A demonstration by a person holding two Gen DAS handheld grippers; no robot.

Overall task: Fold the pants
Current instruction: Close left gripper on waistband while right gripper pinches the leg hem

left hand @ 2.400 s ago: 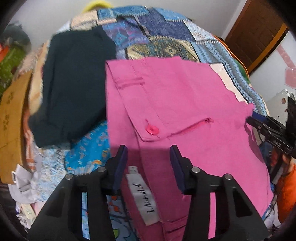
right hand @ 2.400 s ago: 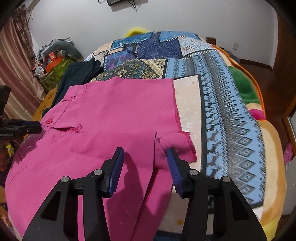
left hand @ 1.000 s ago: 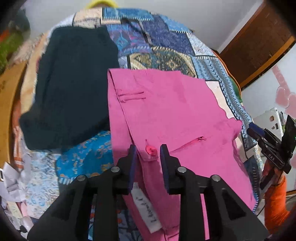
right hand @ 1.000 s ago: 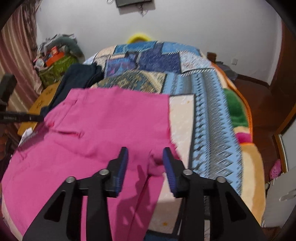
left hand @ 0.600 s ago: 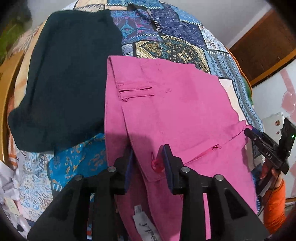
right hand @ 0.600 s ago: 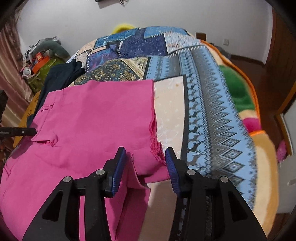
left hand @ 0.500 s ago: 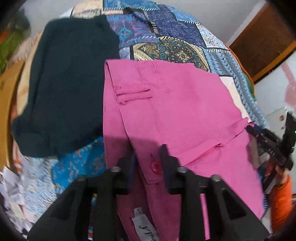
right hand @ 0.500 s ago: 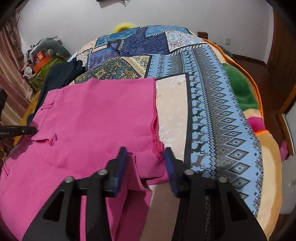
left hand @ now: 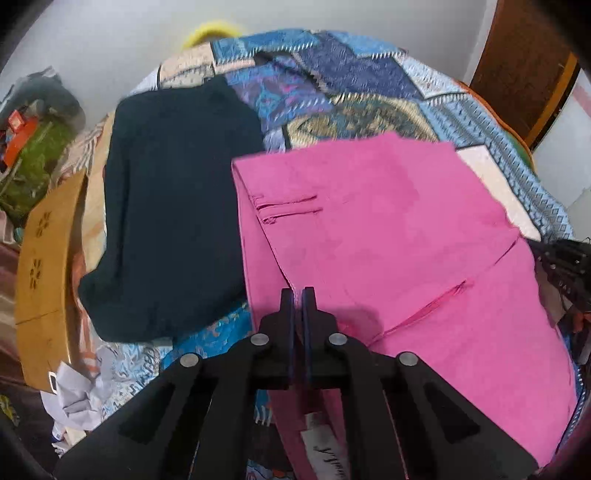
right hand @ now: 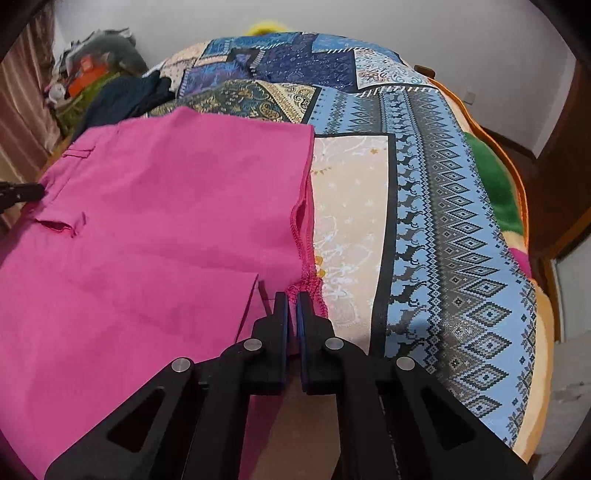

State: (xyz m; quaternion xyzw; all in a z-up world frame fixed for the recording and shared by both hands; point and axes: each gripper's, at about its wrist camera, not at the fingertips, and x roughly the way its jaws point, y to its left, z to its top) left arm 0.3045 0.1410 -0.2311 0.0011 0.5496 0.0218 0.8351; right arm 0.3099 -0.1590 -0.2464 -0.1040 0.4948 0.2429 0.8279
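We pinch the pink pants [left hand: 388, 236]: left gripper [left hand: 297, 295] clamped at the waistband, right gripper [right hand: 291, 299] clamped on the frayed hem, low centre.

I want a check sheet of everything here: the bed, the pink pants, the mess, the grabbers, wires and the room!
Surface: patchwork bedspread on a bed, blue, cream and green panels.
Job's things: pink pants lying spread flat on the bedspread; a white label shows at the waist.
Clutter: dark garment beside the pants; crumpled paper at the bed's edge; piled items by the wall.
Grippers: left gripper has its jaws shut on the pants' waist edge; right gripper has its jaws shut on the stitched hem.
Cables: nothing seen.
Surroundings: white wall, brown wooden door, curtain.
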